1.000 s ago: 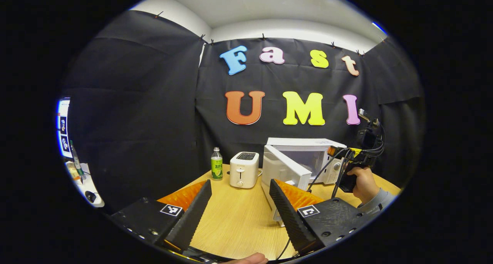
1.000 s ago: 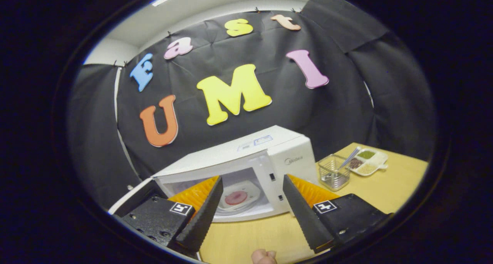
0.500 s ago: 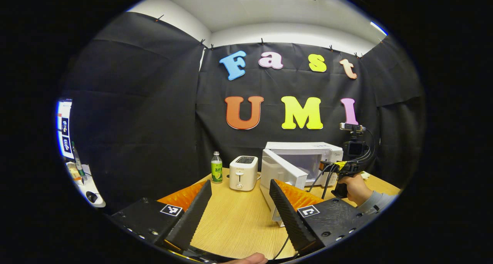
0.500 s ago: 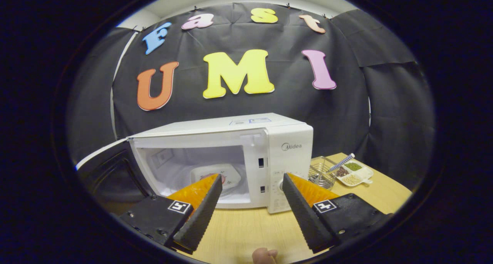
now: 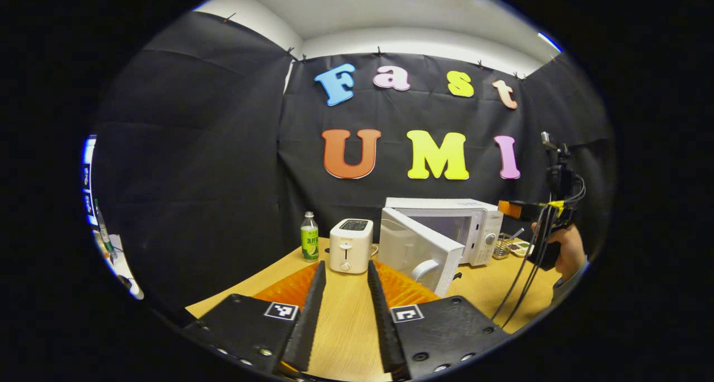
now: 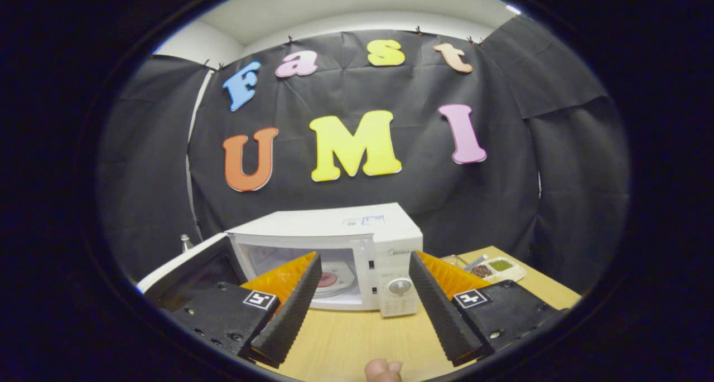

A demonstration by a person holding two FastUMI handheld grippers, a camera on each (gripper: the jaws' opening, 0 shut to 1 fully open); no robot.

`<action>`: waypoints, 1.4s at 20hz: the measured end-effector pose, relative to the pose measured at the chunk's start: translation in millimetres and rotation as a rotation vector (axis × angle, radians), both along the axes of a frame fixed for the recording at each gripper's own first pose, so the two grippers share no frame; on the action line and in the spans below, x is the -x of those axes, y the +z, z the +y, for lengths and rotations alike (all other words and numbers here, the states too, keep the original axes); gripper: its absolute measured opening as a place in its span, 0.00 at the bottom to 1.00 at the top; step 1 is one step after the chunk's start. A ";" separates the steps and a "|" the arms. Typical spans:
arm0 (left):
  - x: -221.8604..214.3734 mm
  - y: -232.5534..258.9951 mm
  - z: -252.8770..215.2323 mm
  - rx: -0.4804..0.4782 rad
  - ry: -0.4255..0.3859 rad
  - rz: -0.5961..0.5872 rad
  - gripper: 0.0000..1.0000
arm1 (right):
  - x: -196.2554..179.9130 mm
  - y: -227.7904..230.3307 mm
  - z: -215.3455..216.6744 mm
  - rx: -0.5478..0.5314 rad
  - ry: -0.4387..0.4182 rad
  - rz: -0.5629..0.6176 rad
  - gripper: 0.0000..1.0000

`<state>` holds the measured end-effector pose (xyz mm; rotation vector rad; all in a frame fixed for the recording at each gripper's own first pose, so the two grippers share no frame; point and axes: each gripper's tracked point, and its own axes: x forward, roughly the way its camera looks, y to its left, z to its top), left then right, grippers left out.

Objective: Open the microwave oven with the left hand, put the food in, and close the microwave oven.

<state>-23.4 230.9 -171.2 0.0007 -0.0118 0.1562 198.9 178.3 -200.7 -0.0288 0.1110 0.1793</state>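
The white microwave (image 5: 446,220) stands at the back of the wooden table, its door (image 5: 418,251) swung open toward me. Inside the microwave (image 6: 334,228), past the open door (image 6: 184,270), a white plate with pink food (image 6: 332,279) rests on the cavity floor. My left gripper (image 5: 346,293) hovers over the table in front of the toaster, open with a narrow gap and nothing in it. My right gripper (image 6: 362,293) is open and empty, a short way in front of the microwave's control panel. From the left gripper view, the right gripper (image 5: 516,209) is held up by a hand (image 5: 566,248) to the right of the microwave.
A white toaster (image 5: 350,245) and a green-labelled bottle (image 5: 308,237) stand left of the microwave. A wire basket (image 5: 502,248) and a divided dish of grains (image 6: 493,269) sit to its right. Cables hang from the right gripper over the table's right side.
My left gripper's fingers have drawn much closer together. The right gripper has backed away from the microwave and risen, leaving the plate inside.
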 end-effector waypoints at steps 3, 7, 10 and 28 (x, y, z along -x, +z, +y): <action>-4.7 -1.1 -1.5 -0.029 -0.008 0.002 0.33 | 42.6 56.0 -20.1 0.015 0.033 -0.077 0.91; -14.7 -3.0 -9.0 0.031 -0.047 -0.004 0.00 | 93.8 120.6 -71.0 0.022 -0.040 -0.204 1.00; -24.4 -17.0 -14.9 0.041 -0.067 0.027 0.00 | 131.8 146.9 -98.6 0.022 -0.036 -0.224 0.91; -93.4 -73.5 -74.8 0.092 -0.276 0.034 0.00 | 297.8 159.9 -189.0 0.025 -0.060 -0.233 1.00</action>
